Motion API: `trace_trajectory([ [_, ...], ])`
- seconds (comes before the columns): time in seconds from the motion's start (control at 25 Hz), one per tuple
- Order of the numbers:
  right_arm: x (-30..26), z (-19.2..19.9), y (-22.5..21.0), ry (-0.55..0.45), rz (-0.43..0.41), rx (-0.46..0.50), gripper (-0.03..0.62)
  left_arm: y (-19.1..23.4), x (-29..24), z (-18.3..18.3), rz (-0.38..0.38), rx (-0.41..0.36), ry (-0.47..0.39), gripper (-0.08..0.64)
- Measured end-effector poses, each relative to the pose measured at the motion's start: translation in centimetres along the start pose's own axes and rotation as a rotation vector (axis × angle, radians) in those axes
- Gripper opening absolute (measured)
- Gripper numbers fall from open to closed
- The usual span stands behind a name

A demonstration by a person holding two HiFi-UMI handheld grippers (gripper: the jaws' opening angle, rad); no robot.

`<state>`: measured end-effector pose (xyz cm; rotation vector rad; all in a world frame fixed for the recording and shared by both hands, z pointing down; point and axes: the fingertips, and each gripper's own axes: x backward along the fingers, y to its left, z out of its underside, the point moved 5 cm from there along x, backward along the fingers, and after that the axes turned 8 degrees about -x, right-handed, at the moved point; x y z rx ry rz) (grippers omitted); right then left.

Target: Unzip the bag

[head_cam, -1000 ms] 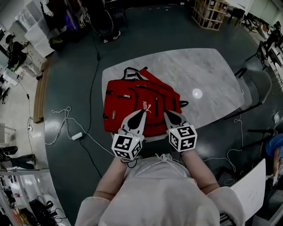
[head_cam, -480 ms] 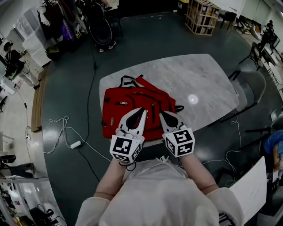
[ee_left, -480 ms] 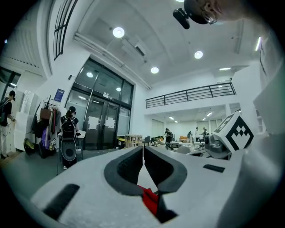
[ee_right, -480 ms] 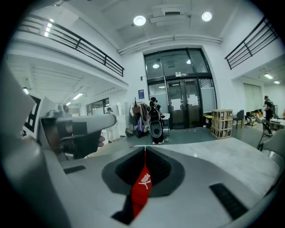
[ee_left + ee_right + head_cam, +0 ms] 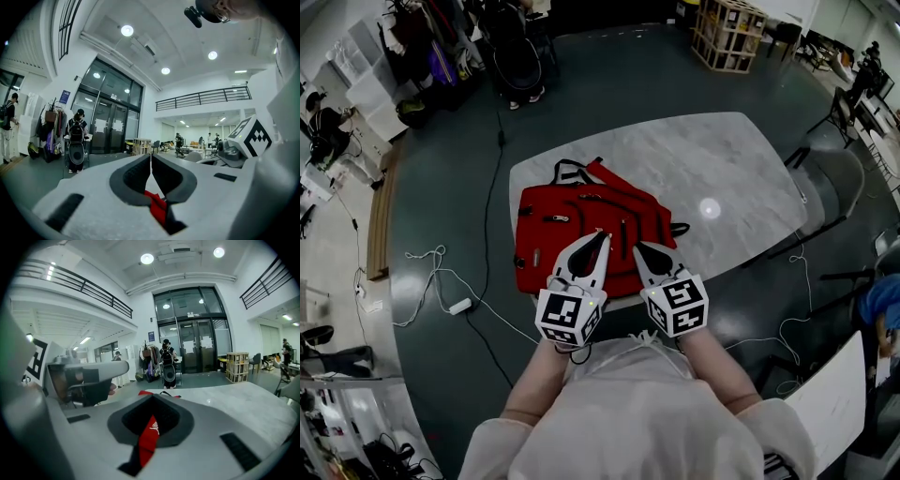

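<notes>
A red backpack [image 5: 572, 220] lies flat on the left half of the marble table [image 5: 722, 159], with its straps at the far end. My left gripper [image 5: 602, 235] hovers shut over the bag's near part. My right gripper [image 5: 637, 246] hangs just beside it, also shut, over the bag's near right side. In the left gripper view the jaws meet at the tip [image 5: 151, 155] and a strip of red bag [image 5: 157, 207] shows through the gap behind them. The right gripper view shows its shut jaws [image 5: 152, 397] with the red bag [image 5: 149, 439] below. Neither gripper holds anything.
A grey chair [image 5: 839, 187] stands at the table's right end. Cables [image 5: 441, 272] trail over the floor to the left. A wooden crate rack [image 5: 729, 33] stands far back. People stand near glass doors in the gripper views.
Both grippers stay shut over the bag's near side. The right one has drawn slightly left and back toward the person. The head camera has shifted a little.
</notes>
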<state>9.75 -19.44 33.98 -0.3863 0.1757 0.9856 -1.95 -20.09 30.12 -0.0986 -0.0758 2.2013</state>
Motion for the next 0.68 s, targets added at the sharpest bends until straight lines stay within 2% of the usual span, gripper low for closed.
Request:
trace_trajectory([
  [0.68, 0.51, 0.71, -0.19, 0.007, -0.023, -0.003, 0.027, -0.82, -0.54, 0.32, -0.005, -0.009, 0.007, 0.026],
])
